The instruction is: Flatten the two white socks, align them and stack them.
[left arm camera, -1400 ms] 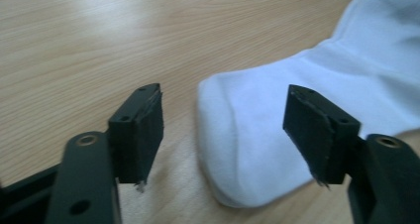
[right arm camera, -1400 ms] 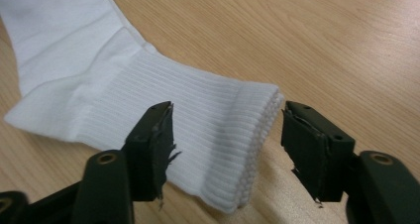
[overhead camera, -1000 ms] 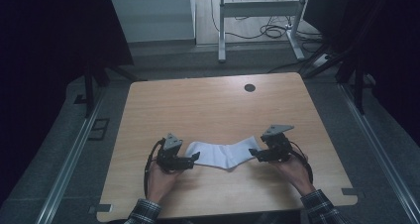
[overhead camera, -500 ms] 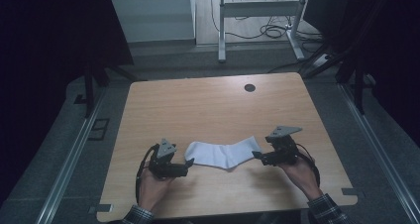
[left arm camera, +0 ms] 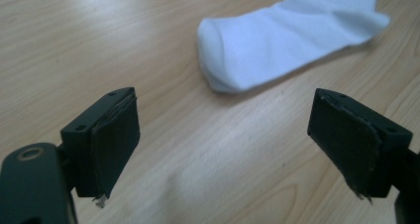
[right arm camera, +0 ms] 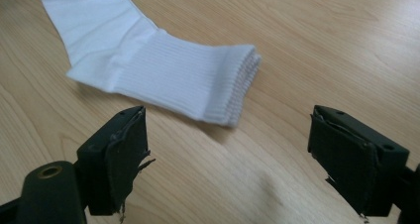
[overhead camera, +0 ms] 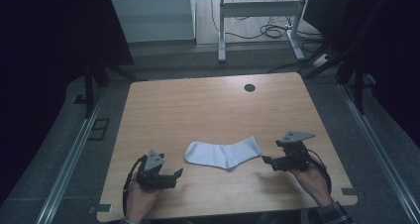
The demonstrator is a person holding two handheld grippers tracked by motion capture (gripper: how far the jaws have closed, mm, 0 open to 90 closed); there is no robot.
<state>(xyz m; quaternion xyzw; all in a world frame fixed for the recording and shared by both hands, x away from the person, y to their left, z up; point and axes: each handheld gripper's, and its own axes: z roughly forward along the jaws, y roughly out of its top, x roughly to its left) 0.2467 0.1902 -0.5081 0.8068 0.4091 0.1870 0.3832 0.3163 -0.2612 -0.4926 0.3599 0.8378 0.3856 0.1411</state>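
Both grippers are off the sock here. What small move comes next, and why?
Probably draw both hands a little farther back. The white sock lies flat on the table, and the left gripper and right gripper stand open, apart from its ends.

high view looks down; both gripper views closely share the sock (overhead camera: 224, 153)

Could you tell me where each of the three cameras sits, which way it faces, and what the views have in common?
High view: above the person's side, facing forward and down on the table; shows both hands, the left gripper and right gripper, and the sock.
Left gripper view: rides the left gripper, looking between its open jaws at the sock's toe.
Right gripper view: rides the right gripper, open jaws facing the sock's cuff.
All share the sock, lying free.
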